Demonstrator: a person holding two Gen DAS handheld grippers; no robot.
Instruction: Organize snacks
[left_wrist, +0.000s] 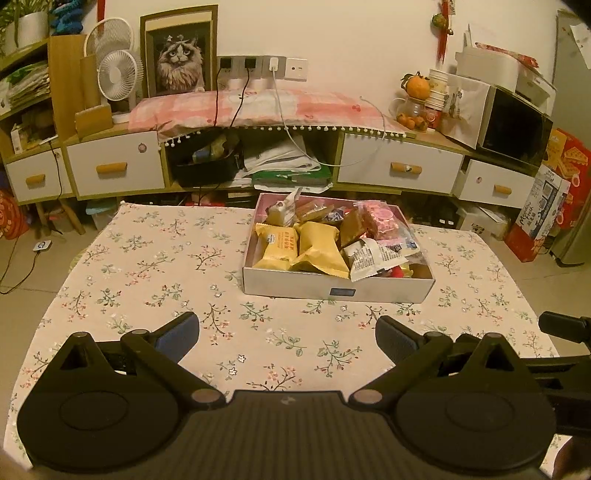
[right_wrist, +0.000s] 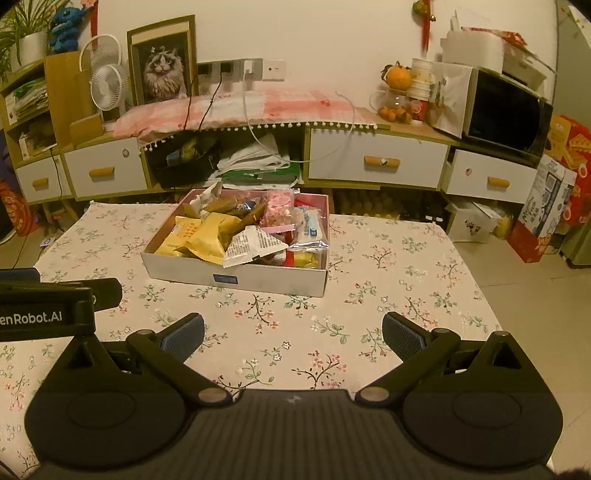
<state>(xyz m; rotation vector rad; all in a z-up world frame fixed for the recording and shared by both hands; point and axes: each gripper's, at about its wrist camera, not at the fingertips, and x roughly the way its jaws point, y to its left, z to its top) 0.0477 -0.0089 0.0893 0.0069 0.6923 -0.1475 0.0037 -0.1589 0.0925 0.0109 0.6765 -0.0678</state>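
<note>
A shallow white box (left_wrist: 295, 286) stands on the floral tablecloth and holds several wrapped snacks: yellow packets (left_wrist: 280, 245), a white printed packet (left_wrist: 373, 258) and a pink packet (left_wrist: 380, 218). The box also shows in the right wrist view (right_wrist: 184, 271), with yellow packets (right_wrist: 207, 236) and a white packet (right_wrist: 251, 245). My left gripper (left_wrist: 288, 336) is open and empty, short of the box's near wall. My right gripper (right_wrist: 293, 332) is open and empty, also short of the box and to its right.
The table with its floral cloth (left_wrist: 147, 266) has edges falling to a tiled floor (right_wrist: 517, 273). Behind it runs a low cabinet (left_wrist: 399, 170) with drawers, a fan (left_wrist: 116, 75), a cat picture (left_wrist: 179, 59) and a microwave (left_wrist: 513, 129). The left gripper's body (right_wrist: 55, 306) shows at the right wrist view's left edge.
</note>
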